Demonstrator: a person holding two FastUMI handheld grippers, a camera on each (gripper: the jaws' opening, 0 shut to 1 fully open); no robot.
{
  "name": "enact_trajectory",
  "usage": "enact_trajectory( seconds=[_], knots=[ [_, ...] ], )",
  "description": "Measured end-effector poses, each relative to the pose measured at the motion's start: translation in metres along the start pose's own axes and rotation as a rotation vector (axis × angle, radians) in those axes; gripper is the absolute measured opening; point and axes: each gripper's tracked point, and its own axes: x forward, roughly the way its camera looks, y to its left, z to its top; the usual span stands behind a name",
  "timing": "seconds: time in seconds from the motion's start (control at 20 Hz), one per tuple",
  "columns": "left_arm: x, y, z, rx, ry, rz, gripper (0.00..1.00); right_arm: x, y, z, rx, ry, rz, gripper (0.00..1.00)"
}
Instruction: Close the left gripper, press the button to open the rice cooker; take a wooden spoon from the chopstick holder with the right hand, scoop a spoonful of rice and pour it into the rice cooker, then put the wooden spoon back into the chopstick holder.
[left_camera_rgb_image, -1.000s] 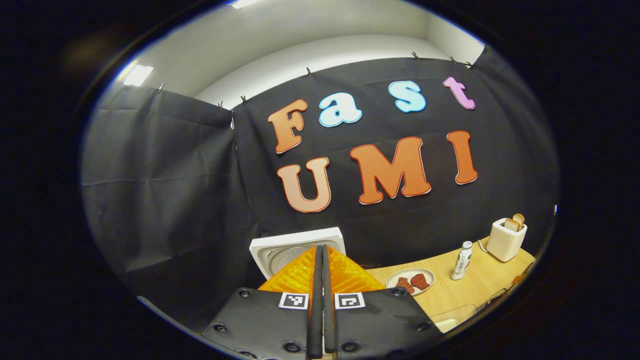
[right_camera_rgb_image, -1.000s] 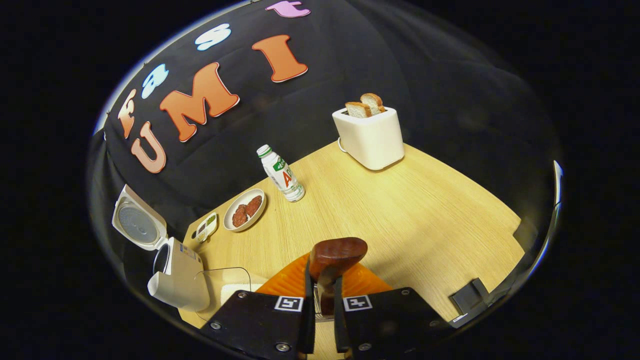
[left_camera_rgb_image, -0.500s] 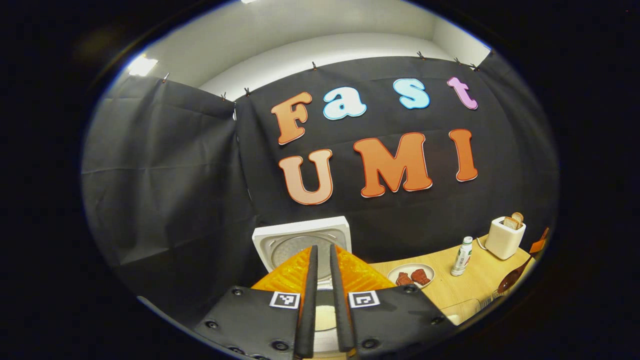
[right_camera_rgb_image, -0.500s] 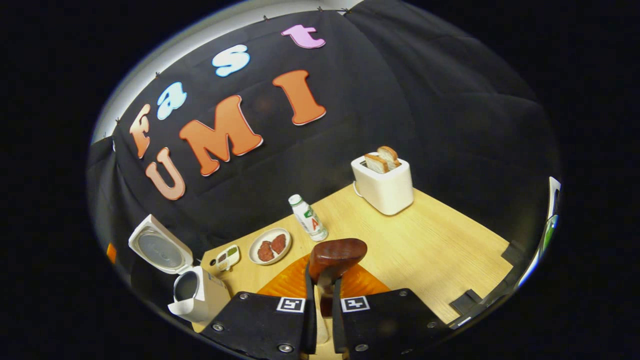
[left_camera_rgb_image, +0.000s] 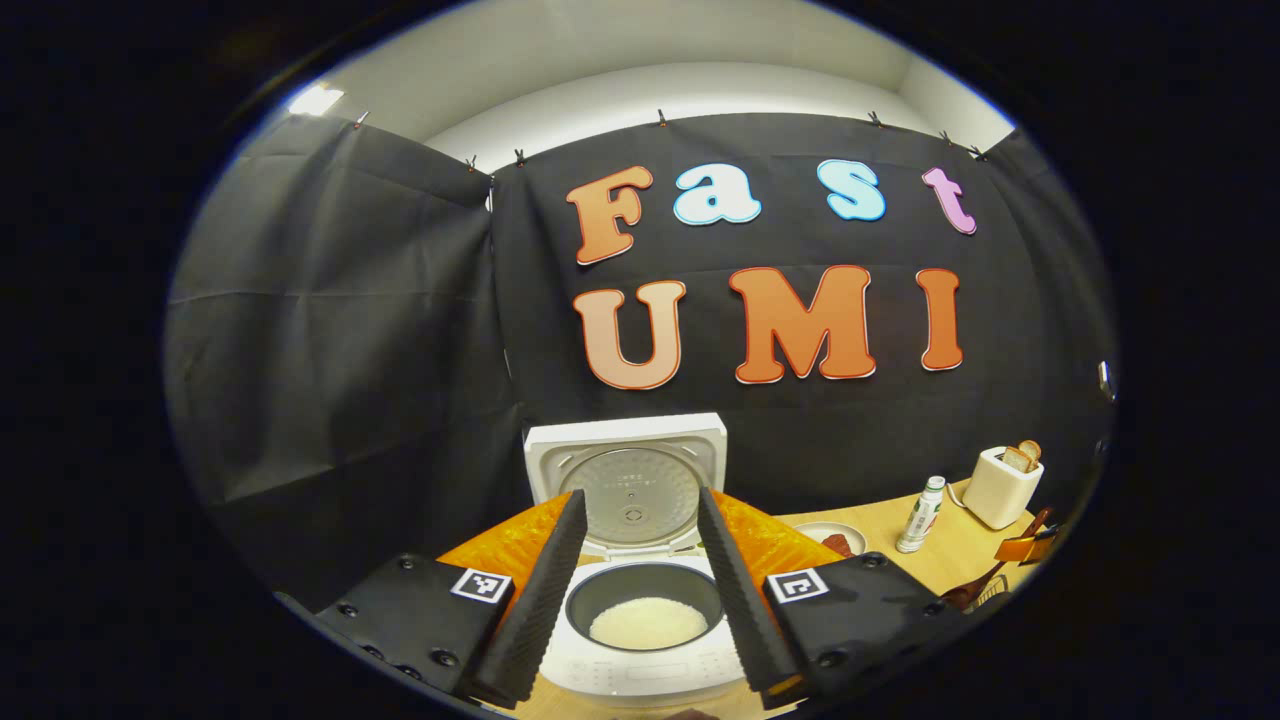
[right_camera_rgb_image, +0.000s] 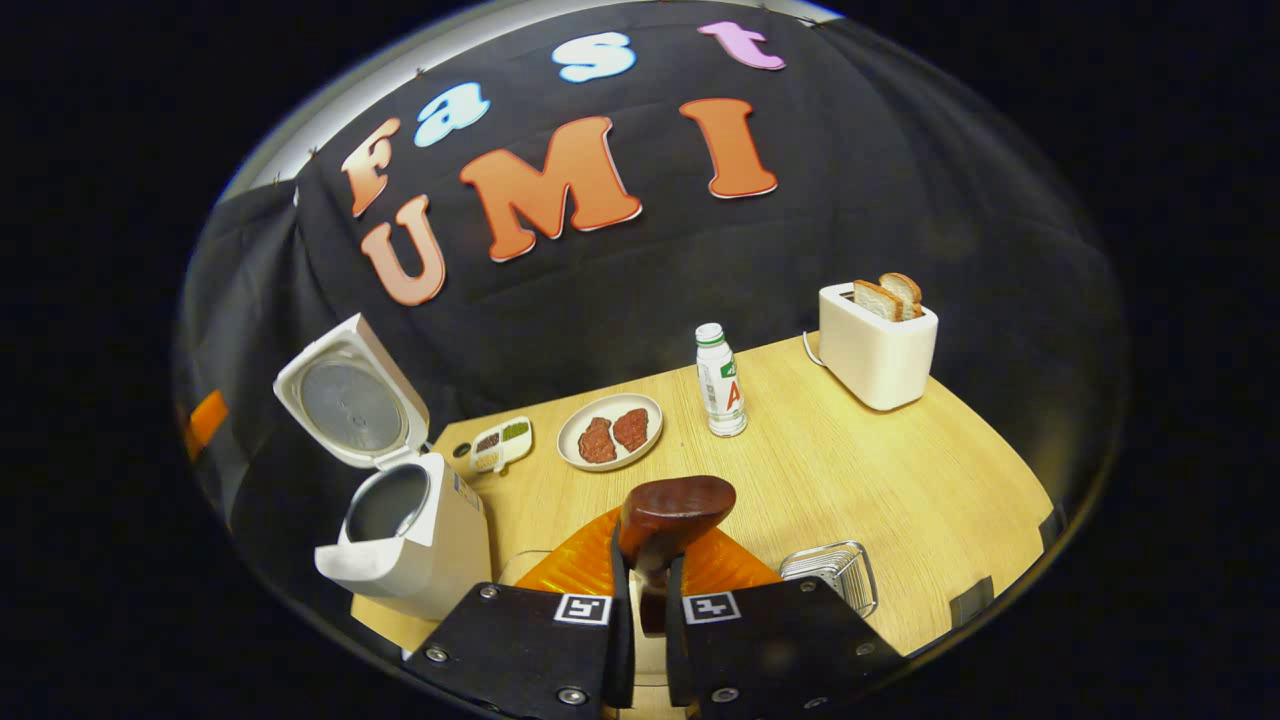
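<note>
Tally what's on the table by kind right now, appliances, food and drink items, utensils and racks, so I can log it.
Appliances: 2, rice cooker, toaster
Dishes with food: 2, plate, small sauce tray
Bottles: 1, bottle
Wire holders: 1, chopstick holder
Spoons: 1, wooden spoon, in the right gripper
Total: 7

Left gripper view faces the rice cooker (left_camera_rgb_image: 640, 610) closely — right gripper view overlooks it (right_camera_rgb_image: 410, 530) from above.

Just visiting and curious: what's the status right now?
Left gripper open before open rice cooker, rice inside. Right gripper shut on wooden spoon. Nothing blocking.
</note>
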Motion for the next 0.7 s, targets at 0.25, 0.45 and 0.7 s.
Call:
enact_trajectory(
  seconds=[0.25, 0.45, 0.7],
  knots=[
    [-0.003, 0.034, -0.005, 0.021, 0.01, 0.055, 0.94, 0.025, 0.007, -0.029, -0.157, 0.011, -0.056, 0.12],
    [-0.003, 0.055, -0.013, 0.025, 0.027, 0.088, 0.98, 0.037, 0.009, -0.045, -0.276, -0.028, -0.138, 0.12],
    [0.003, 0.068, -0.027, 0.035, 0.058, 0.1, 1.0, 0.039, 0.022, -0.071, -0.377, -0.053, -0.169, 0.12]
  ],
)
